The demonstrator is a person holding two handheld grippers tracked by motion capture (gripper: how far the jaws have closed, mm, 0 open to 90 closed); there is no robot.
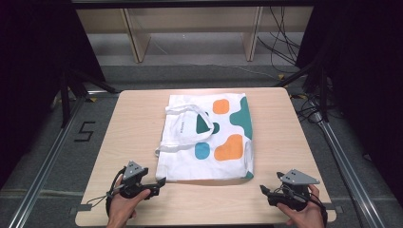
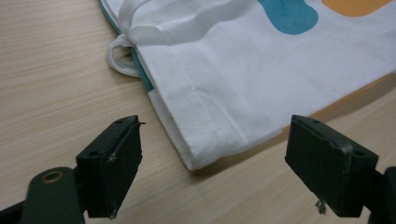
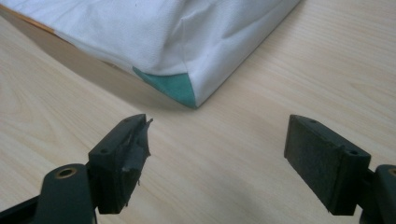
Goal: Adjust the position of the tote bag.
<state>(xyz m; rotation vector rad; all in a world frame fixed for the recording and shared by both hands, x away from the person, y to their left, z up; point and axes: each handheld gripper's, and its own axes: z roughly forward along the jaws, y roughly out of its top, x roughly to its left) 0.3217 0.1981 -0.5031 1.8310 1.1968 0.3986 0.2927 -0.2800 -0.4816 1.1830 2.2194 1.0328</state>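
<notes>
Pale wooden table (image 1: 280, 142) carries the tote bag (image 1: 209, 142) flat at centre, both grippers' fingers wide and empty near its corners (a shallow pinch might catch only one layer).

There is one white bag (image 1: 205, 137) in the middle of the high view. It lies on one table (image 1: 285, 137). Two grippers sit low: the left gripper (image 1: 160, 182) and the right gripper (image 1: 264, 191).
</notes>
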